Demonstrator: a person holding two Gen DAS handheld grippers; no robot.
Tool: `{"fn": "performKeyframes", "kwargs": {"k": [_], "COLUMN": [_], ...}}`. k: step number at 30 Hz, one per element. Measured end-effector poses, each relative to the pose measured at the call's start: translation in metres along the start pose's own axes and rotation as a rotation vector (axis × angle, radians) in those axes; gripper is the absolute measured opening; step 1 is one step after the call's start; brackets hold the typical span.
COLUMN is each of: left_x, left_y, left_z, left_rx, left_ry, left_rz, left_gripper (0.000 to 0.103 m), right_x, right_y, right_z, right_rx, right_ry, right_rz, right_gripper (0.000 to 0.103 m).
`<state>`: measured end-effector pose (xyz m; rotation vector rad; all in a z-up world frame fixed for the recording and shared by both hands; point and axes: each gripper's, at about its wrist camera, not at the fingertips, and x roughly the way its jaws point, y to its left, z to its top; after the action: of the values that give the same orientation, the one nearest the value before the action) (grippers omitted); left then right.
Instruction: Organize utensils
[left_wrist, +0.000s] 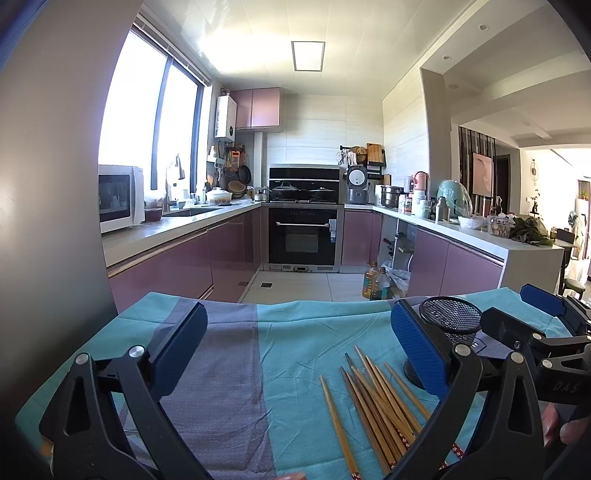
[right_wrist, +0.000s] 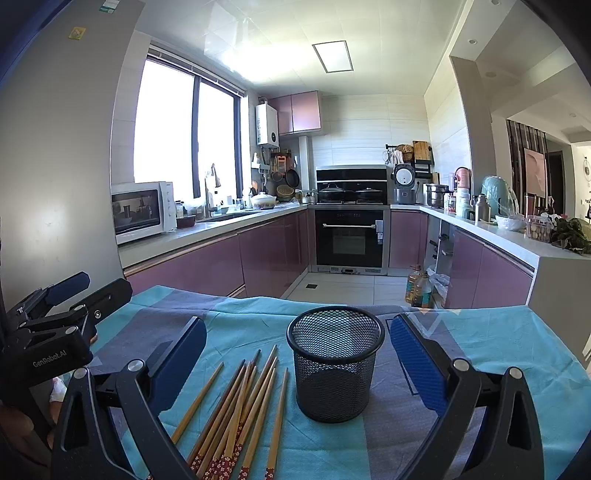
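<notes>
Several wooden chopsticks (right_wrist: 236, 417) with red patterned ends lie in a loose pile on the teal and grey cloth (right_wrist: 498, 350). An empty black mesh cup (right_wrist: 335, 369) stands upright just right of them. My right gripper (right_wrist: 299, 354) is open and empty, its jaws spread around the cup and the chopstick tips. My left gripper (left_wrist: 295, 347) is open and empty, above the cloth left of the chopsticks (left_wrist: 376, 406). The mesh cup (left_wrist: 450, 321) shows behind its right finger. The right gripper (left_wrist: 546, 332) shows at the right edge of the left wrist view; the left gripper (right_wrist: 62, 306) at the left edge of the right wrist view.
The cloth-covered table ends at its far edge (left_wrist: 314, 302), with kitchen floor beyond. Purple cabinets (right_wrist: 207, 266) run along the left, an oven (right_wrist: 349, 240) at the back, a counter (right_wrist: 517, 243) on the right. Oil bottles (right_wrist: 417, 286) stand on the floor. A grey wall (right_wrist: 55, 166) is close on the left.
</notes>
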<state>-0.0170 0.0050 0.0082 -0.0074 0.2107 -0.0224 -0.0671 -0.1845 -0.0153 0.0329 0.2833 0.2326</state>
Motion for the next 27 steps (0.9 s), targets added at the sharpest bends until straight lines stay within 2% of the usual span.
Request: {"fn": "performKeyframes", "kwargs": {"k": [27], "left_x": [-0.0015], "left_y": [0.0017], "left_z": [-0.0014], "left_rx": [0.002], "left_ry": [0.001], "left_rz": [0.003], "left_gripper": [0.098], "right_x": [0.0037], "right_y": [0.0036], "right_z": [0.0024], "right_rx": [0.002], "right_ry": [-0.003], "right_rz": [-0.002], "right_gripper": [0.097]}}
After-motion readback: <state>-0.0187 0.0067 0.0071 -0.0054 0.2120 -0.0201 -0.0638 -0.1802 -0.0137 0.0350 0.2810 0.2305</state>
